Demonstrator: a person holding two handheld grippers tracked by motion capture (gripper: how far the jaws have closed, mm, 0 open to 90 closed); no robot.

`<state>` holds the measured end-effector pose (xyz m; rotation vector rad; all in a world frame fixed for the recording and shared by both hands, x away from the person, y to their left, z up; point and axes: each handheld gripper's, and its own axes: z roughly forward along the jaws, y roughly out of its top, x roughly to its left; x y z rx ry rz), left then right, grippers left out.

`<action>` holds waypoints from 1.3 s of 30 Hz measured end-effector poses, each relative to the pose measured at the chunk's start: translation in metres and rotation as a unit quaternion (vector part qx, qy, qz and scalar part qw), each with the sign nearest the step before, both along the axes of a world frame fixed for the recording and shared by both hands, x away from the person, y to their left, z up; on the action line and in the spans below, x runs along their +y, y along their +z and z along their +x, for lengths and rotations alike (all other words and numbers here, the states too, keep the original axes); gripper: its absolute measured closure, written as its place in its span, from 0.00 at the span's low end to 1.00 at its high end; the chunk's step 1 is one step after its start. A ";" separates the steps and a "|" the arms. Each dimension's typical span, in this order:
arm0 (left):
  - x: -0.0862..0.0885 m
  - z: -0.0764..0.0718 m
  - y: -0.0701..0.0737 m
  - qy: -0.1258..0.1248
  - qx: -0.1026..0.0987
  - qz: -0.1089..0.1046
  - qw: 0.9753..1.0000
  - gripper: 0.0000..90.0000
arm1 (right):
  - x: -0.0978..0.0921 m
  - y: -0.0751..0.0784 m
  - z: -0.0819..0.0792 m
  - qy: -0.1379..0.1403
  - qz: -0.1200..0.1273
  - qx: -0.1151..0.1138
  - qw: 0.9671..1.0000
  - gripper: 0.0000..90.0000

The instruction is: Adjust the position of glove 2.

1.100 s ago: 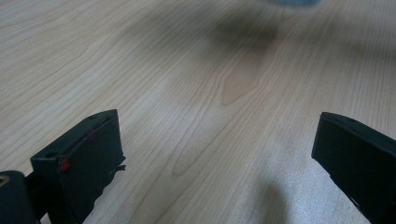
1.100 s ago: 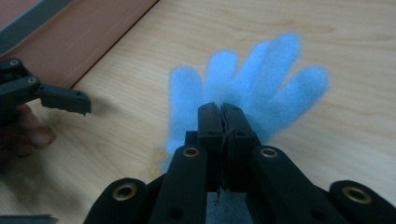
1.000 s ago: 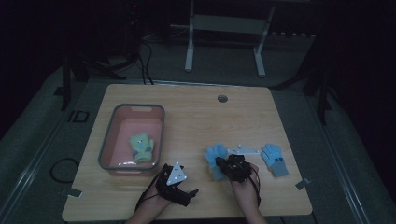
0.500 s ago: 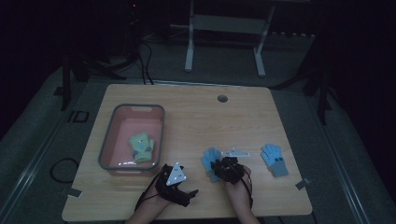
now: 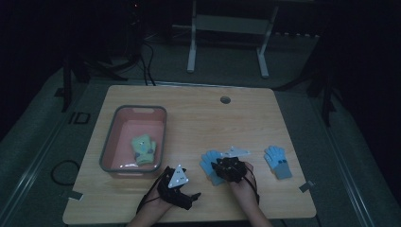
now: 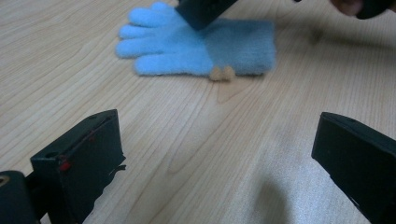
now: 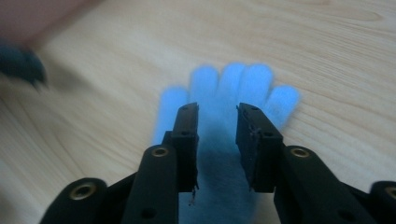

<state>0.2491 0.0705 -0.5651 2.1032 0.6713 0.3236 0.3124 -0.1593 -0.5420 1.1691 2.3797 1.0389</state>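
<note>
A light blue glove [image 5: 209,163] [image 6: 196,44] [image 7: 233,88] lies flat on the wooden table [image 5: 198,118], fingers spread. My right gripper [image 5: 230,169] [image 7: 217,140] is down on its palm, jaws drawn close with the fabric between them. My left gripper [image 5: 182,189] [image 6: 215,158] rests low near the table's front edge, left of that glove, jaws wide apart and nothing in them. A second blue glove [image 5: 278,161] lies to the right. A pale green glove [image 5: 144,149] sits in the pink basin [image 5: 113,137].
The basin stands at the table's left side. A small round hole [image 5: 225,100] is in the tabletop near the far edge. Beyond the table are a white stand [image 5: 227,42] and cables on the floor.
My right gripper has shifted a little to the left, and the blue glove under it has slid left and toward me with it. The left gripper has stayed put.
</note>
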 end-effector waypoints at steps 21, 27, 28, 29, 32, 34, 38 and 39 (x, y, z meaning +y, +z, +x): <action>0.000 0.000 0.000 -0.001 0.000 -0.002 1.000 0.02 | -0.003 0.019 0.000 -0.087 0.032 -0.032 0.995 0.98; 0.001 0.000 0.000 -0.001 0.001 -0.005 1.000 0.02 | -0.006 0.004 0.003 -0.103 0.021 -0.016 0.994 0.98; 0.001 0.000 0.000 -0.001 0.001 -0.005 1.000 0.02 | -0.007 0.001 0.003 -0.108 0.020 -0.009 0.994 0.98; 0.001 0.000 0.000 -0.001 0.001 -0.005 1.000 0.02 | -0.008 -0.002 0.004 -0.112 0.020 -0.005 0.994 0.97; 0.001 0.000 0.000 -0.003 0.001 -0.006 1.000 0.02 | -0.010 -0.010 0.006 -0.114 0.014 0.007 0.993 0.92; 0.001 0.000 0.000 -0.001 0.000 -0.008 1.000 0.02 | -0.010 -0.011 0.006 -0.117 0.008 0.000 0.993 0.86; 0.001 -0.001 0.000 -0.002 -0.001 -0.006 1.000 0.02 | -0.010 -0.009 0.005 -0.111 0.009 0.001 0.994 0.81; 0.001 -0.001 0.000 -0.003 -0.001 -0.005 1.000 0.02 | -0.011 -0.007 0.005 -0.109 0.012 0.002 0.994 0.81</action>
